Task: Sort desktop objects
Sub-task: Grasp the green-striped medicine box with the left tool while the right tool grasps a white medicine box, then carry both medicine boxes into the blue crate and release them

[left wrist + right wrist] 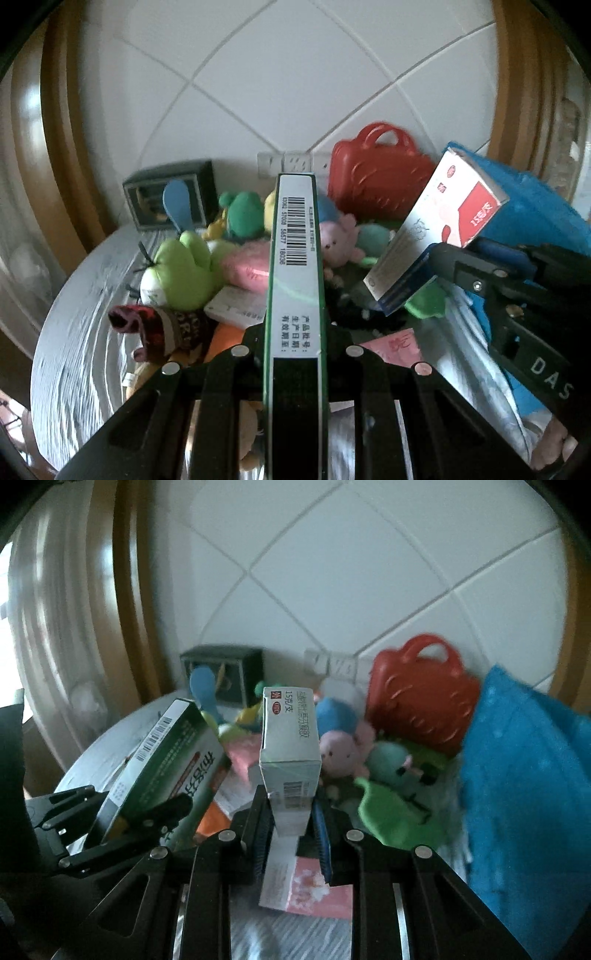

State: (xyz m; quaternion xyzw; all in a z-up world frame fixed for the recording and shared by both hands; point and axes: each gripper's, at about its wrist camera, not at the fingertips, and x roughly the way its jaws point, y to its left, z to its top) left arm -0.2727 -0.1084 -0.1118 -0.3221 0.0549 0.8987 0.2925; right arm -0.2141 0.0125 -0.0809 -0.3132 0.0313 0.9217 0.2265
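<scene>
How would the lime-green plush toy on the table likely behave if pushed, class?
The lime-green plush toy looks soft and stuffed, so it would probably squash and flop rather than slide stiffly. It seems light for its bulk. Leaning on neighbouring toys, it may nudge them along rather than roll away.

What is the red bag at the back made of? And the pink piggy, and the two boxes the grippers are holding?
The red bag looks like hard, shiny plastic: moulded ridges and stiff handles. The pink piggy seems soft plush fabric, fuzzy and squashy. The green box in the left gripper and the white box in the right gripper look like thin printed cardboard with sharp folded edges.
</scene>
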